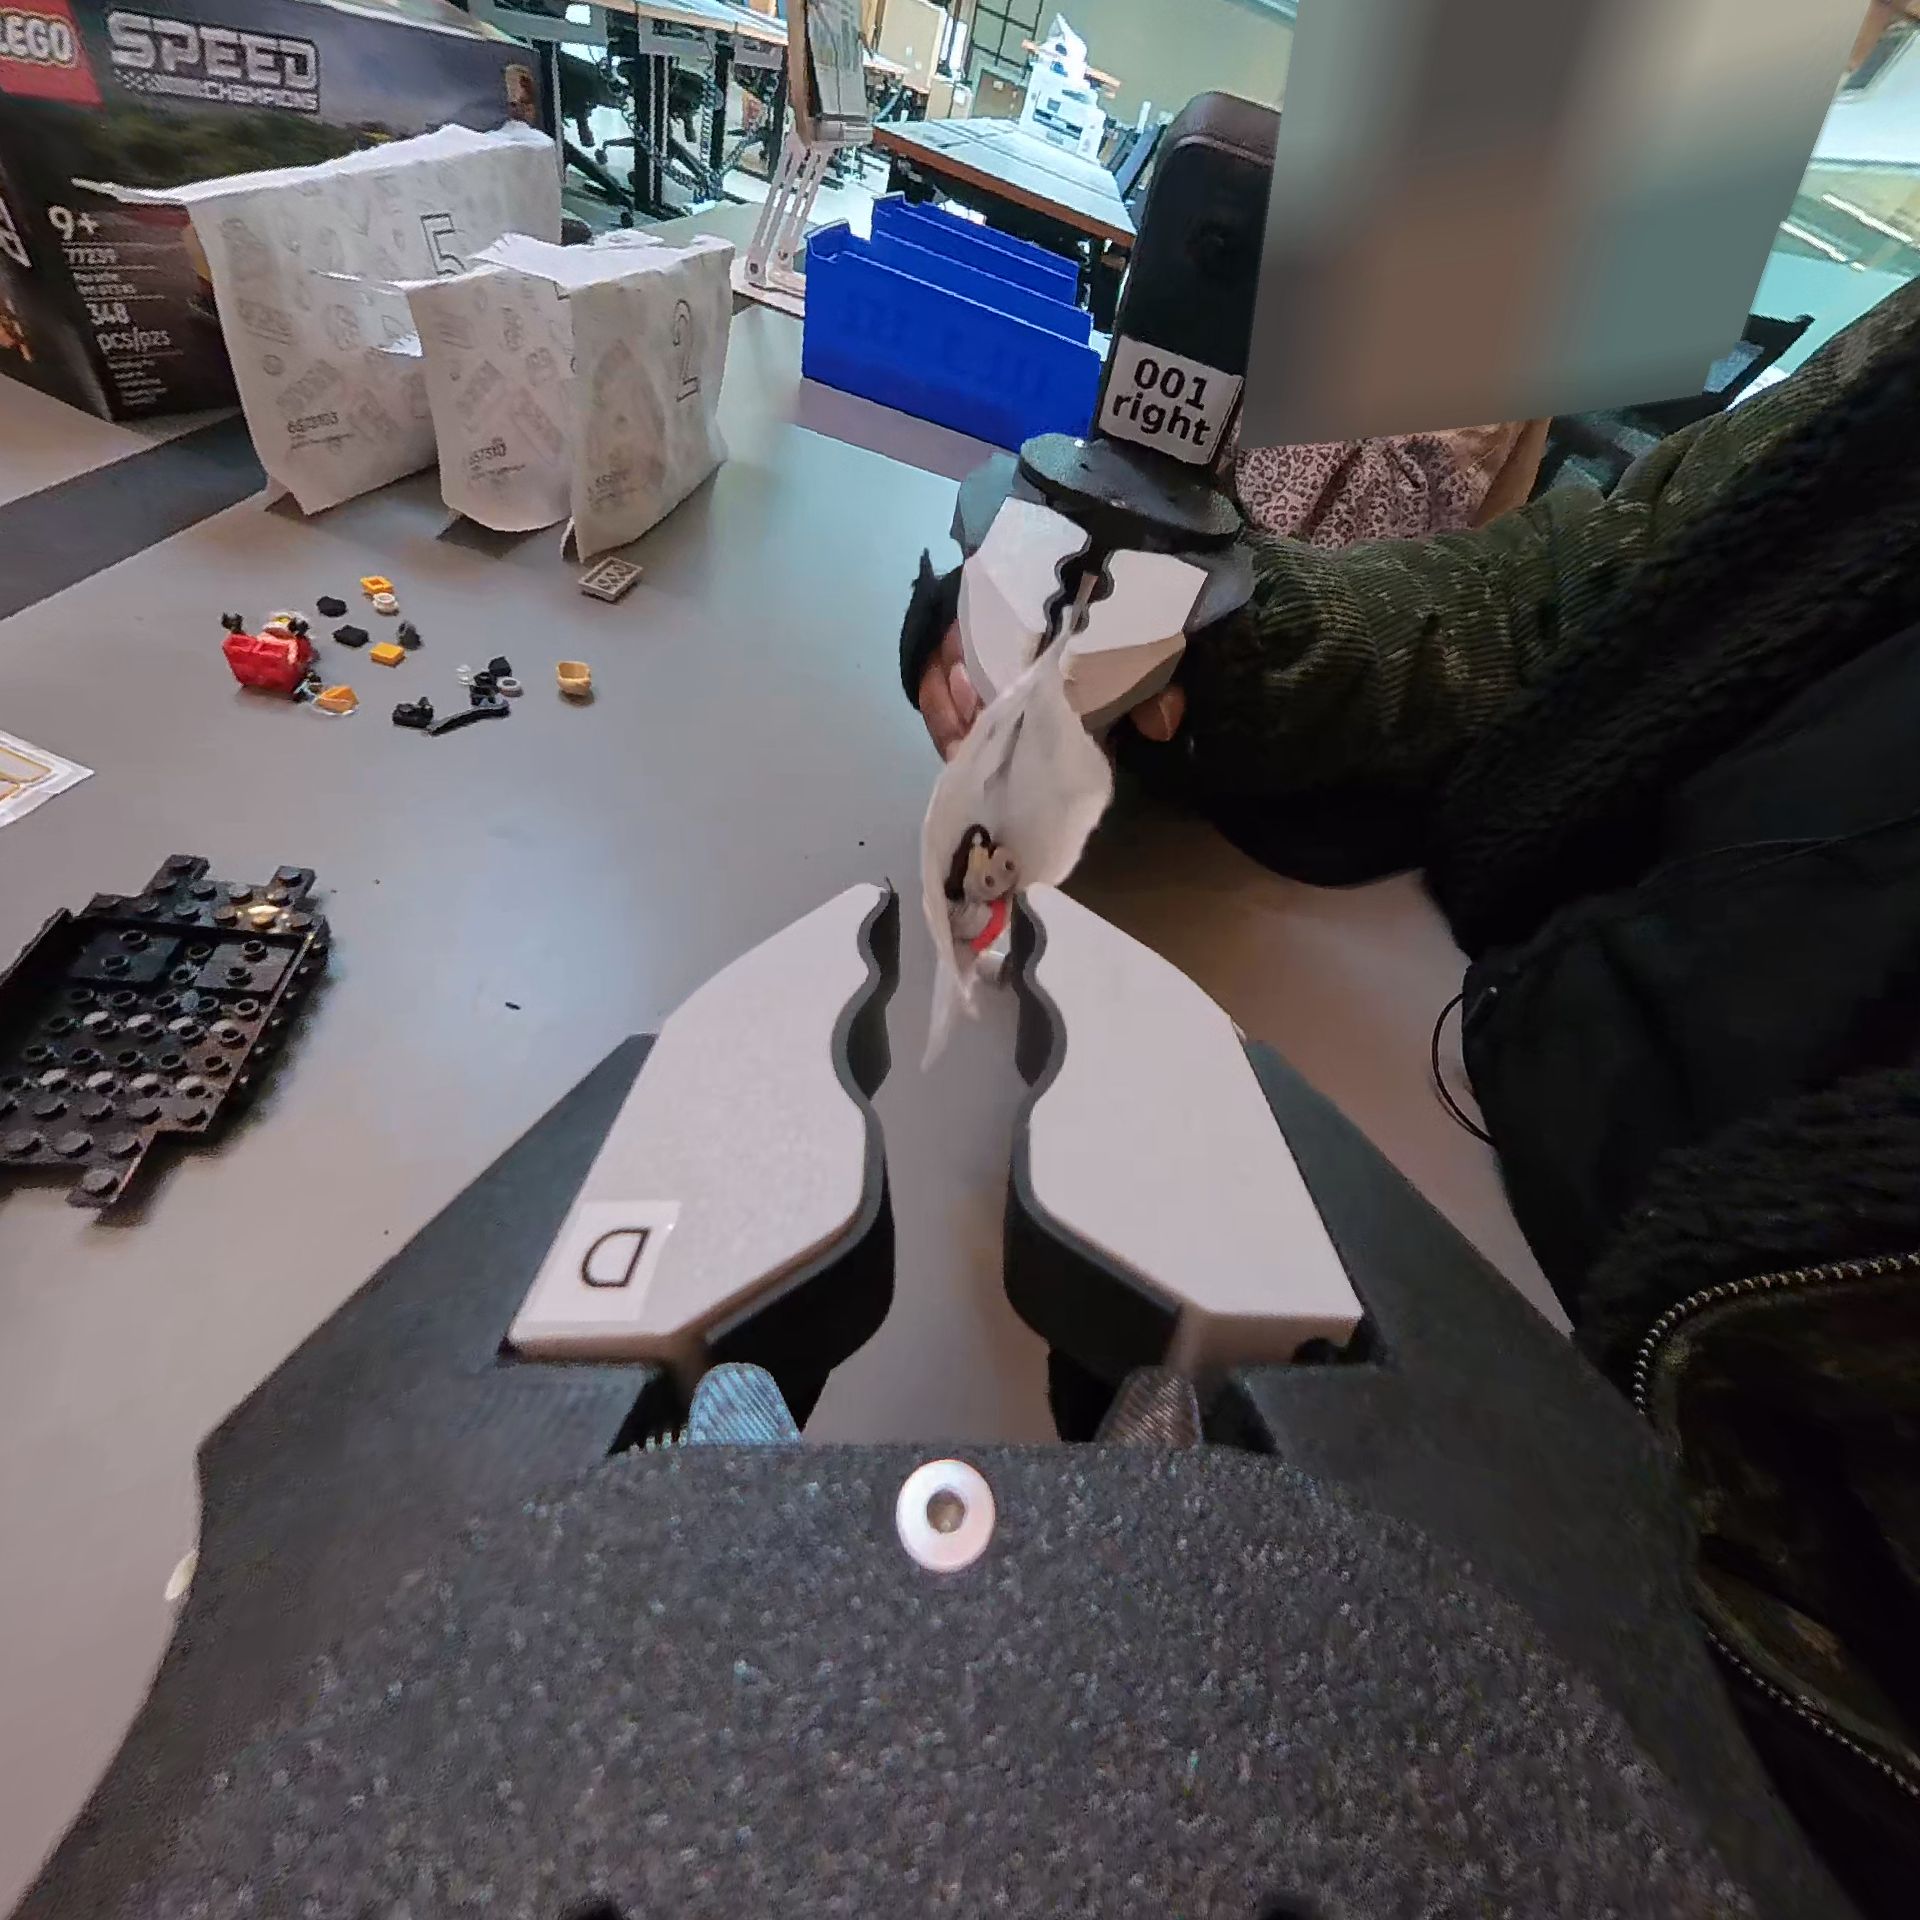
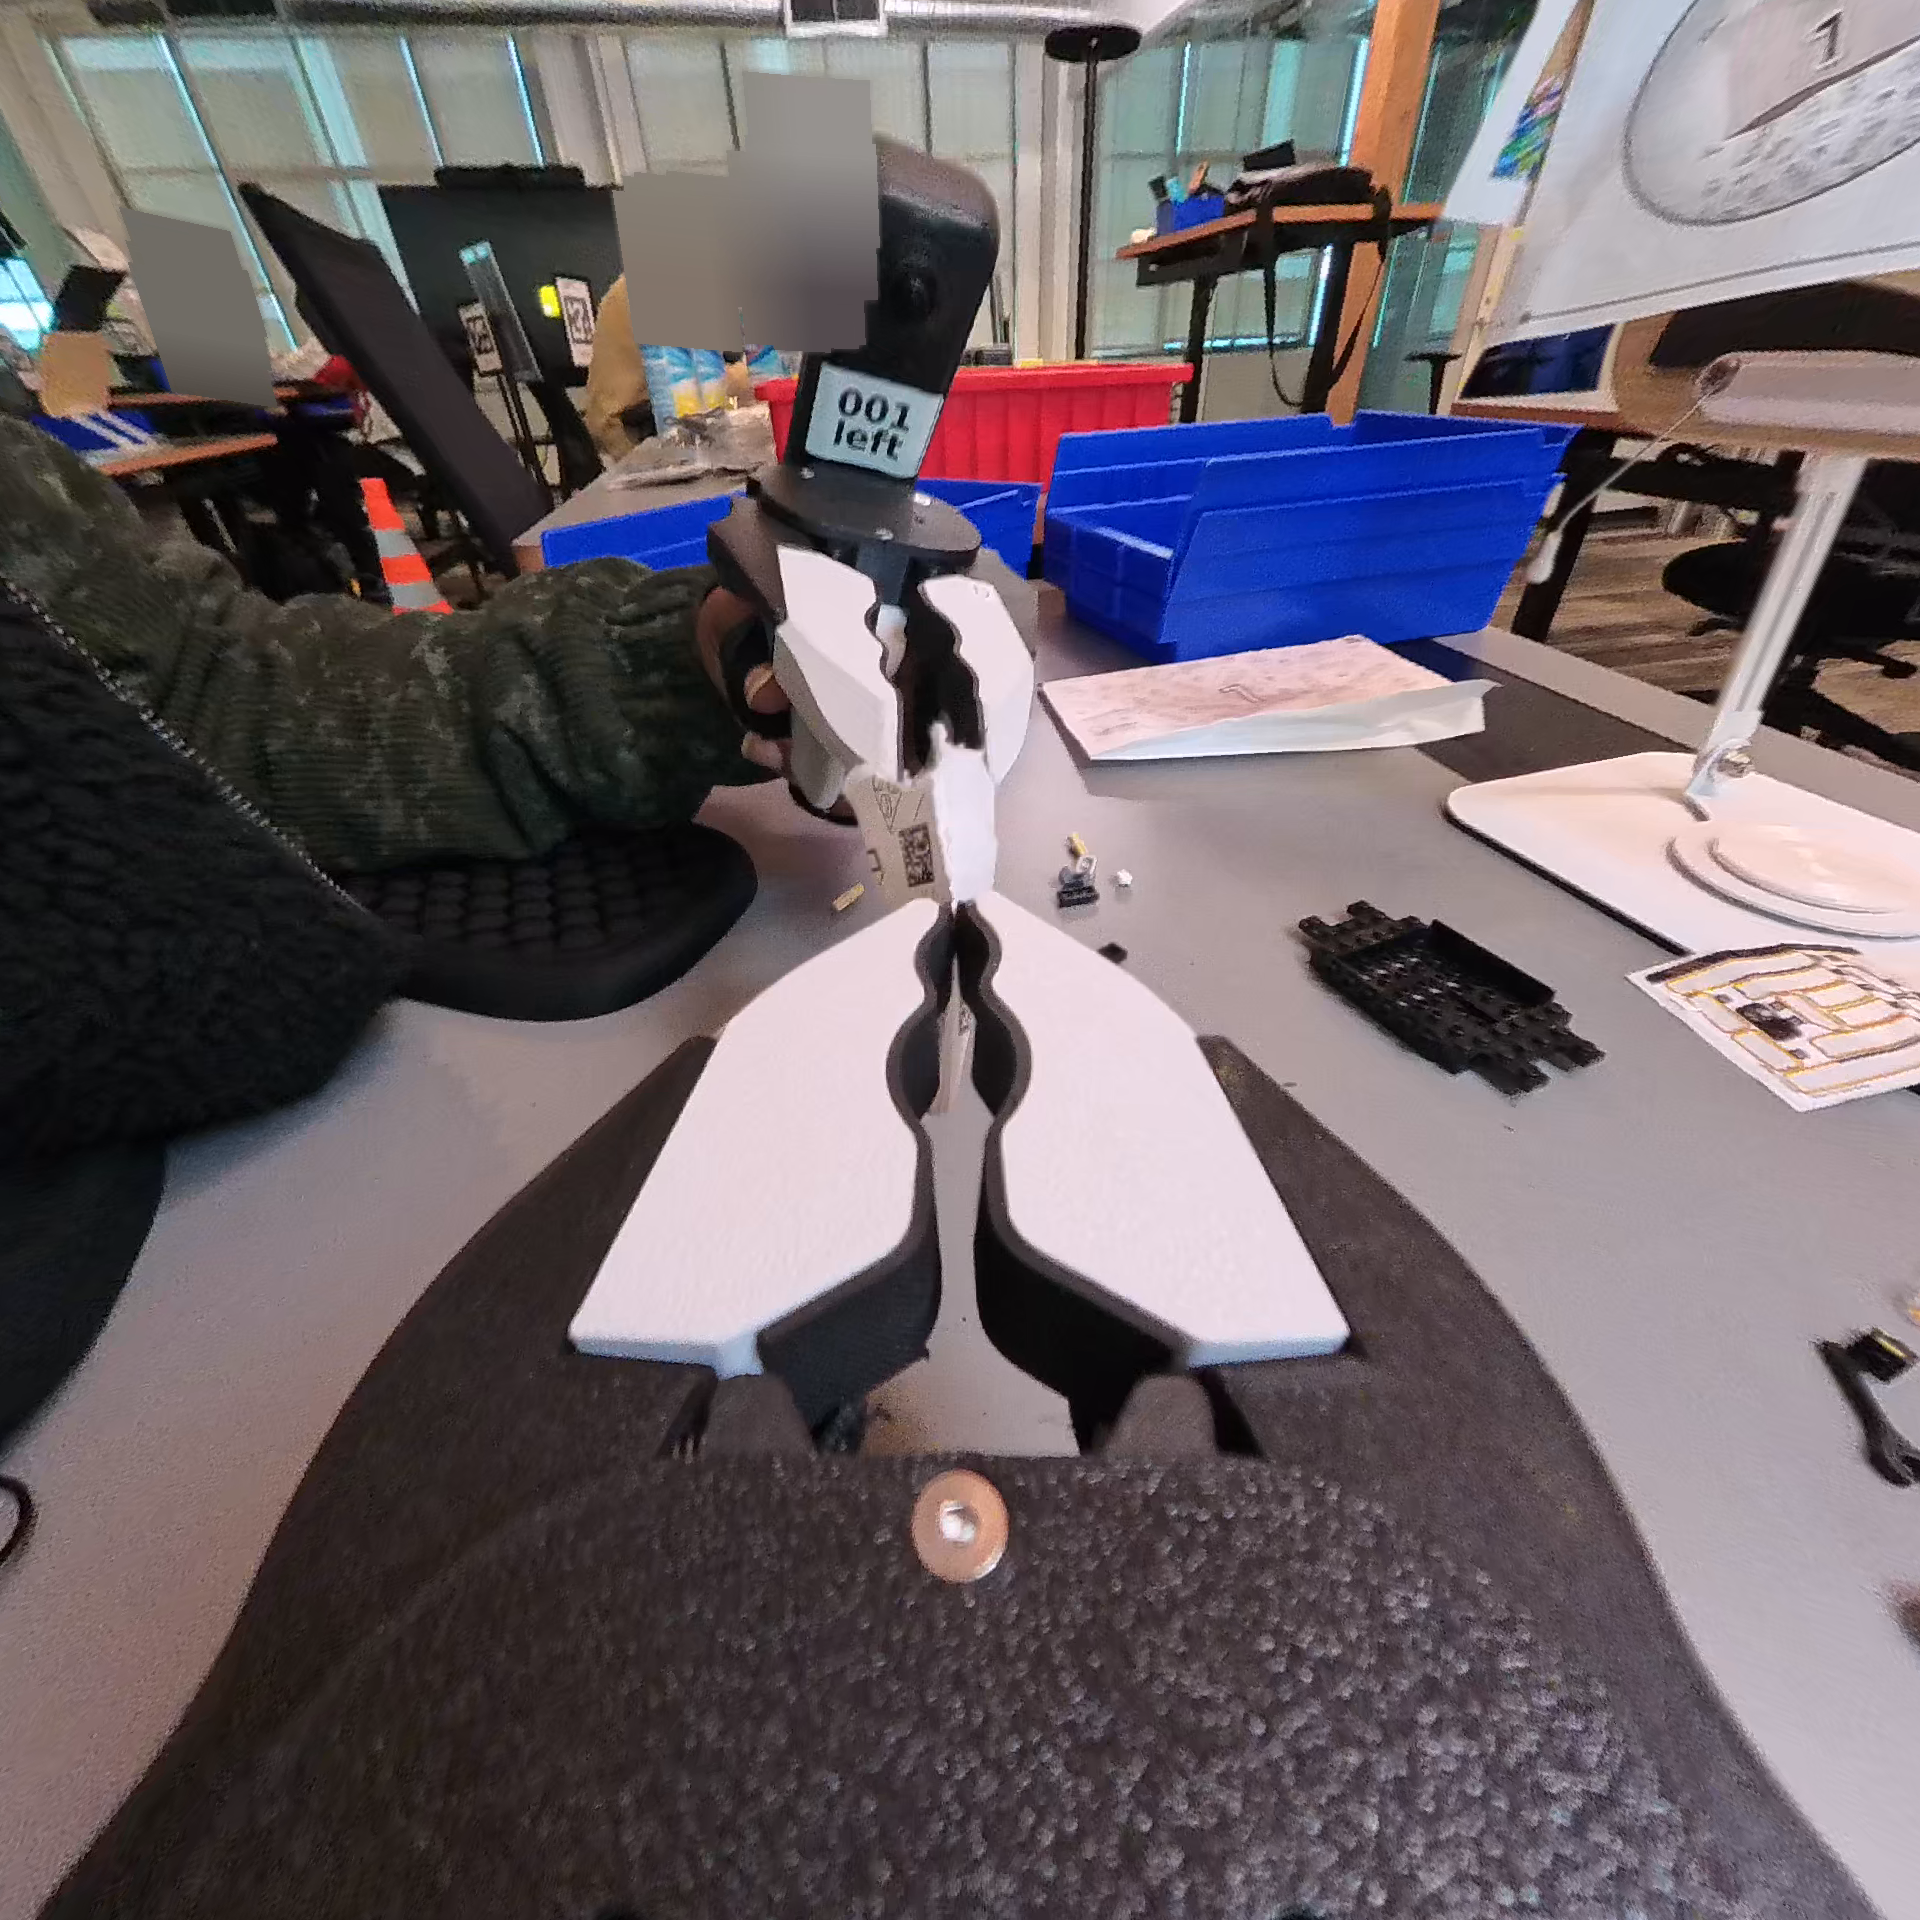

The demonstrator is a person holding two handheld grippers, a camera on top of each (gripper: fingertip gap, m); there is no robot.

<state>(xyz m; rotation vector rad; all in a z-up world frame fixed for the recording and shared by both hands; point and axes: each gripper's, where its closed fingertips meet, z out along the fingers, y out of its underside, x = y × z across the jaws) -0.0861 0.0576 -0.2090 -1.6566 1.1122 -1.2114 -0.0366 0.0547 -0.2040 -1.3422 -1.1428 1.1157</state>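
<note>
White paper bag (image 1: 1013, 790) is hanging from the right gripper (image 2: 958, 914), pinched tight. The left gripper (image 1: 956, 914) is gaping apart around its bottom, above the grey table (image 1: 540, 883).

Writing on box (image 1: 208, 135), paper bags (image 1: 416, 343), white label (image 1: 1169, 405).

3 white paper bags (image 1: 457, 343) upright, 1 black chassis plate (image 1: 156, 1023), 2 grippers, approx. 15 loose small bricks (image 1: 395, 655), 1 lamp (image 2: 1704, 821).
</note>
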